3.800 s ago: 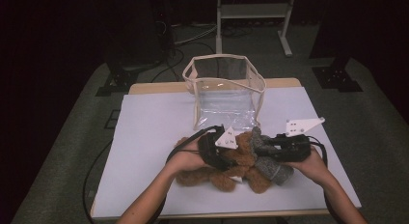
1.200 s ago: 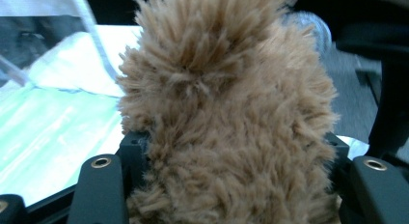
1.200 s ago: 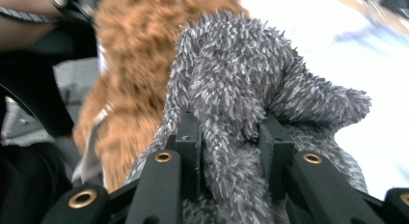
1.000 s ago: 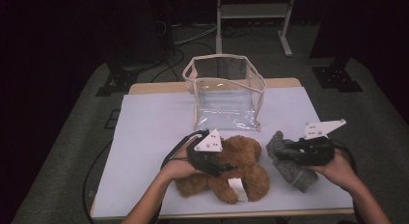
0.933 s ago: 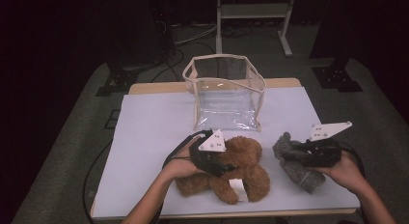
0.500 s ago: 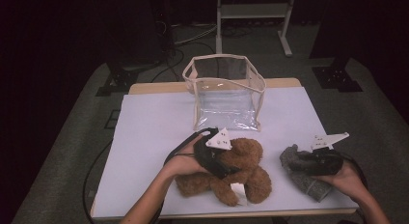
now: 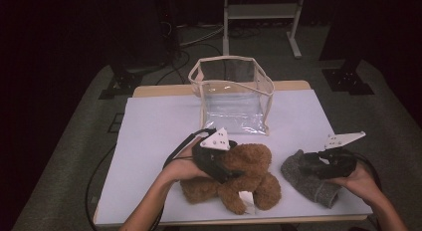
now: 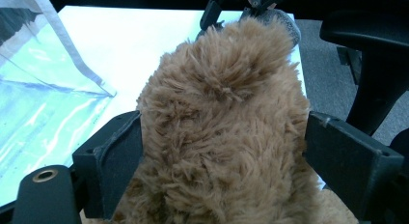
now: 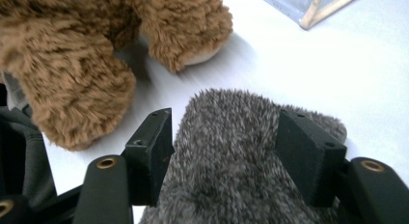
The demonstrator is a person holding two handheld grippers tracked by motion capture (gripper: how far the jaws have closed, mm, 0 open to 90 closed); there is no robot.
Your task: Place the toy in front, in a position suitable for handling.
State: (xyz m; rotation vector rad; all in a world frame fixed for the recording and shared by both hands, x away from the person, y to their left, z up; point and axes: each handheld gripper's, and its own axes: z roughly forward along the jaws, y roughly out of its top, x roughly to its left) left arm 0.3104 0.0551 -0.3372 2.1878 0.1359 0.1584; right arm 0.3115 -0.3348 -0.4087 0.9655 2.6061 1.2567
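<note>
White table (image 7: 149,141) under everything, big enough, mostly bare on the left side. Clear plastic bag (image 7: 234,99) with beige trim stands open-topped at the far middle of the table, nothing in it that I can see.

Brown teddy bear (image 7: 249,178) lies near-middle, just in front of the bag, white tag poking out at its near side. My left gripper (image 7: 219,164) is clamped onto it: in the left gripper view both jaws press into the fur of the bear (image 8: 222,132) from either side, so that's a firm grasp around the body.

Grey fuzzy mitten-like soft item (image 7: 308,178) lies near right, apart from the bear with a strip of table between. My right gripper (image 7: 323,166) sits over it; in the right gripper view the jaws bracket the grey item (image 9: 231,151) on both sides and look pressed in, so I read it as gripped.

Step, as I judge it: the two soft things are separated, each held, ready for packing. Next move likely calls for lifting the bear up and far, over the bag rim, and dropping it through the open top; the bear looks wide for that mouth, so it may need to go in end-first.
</note>
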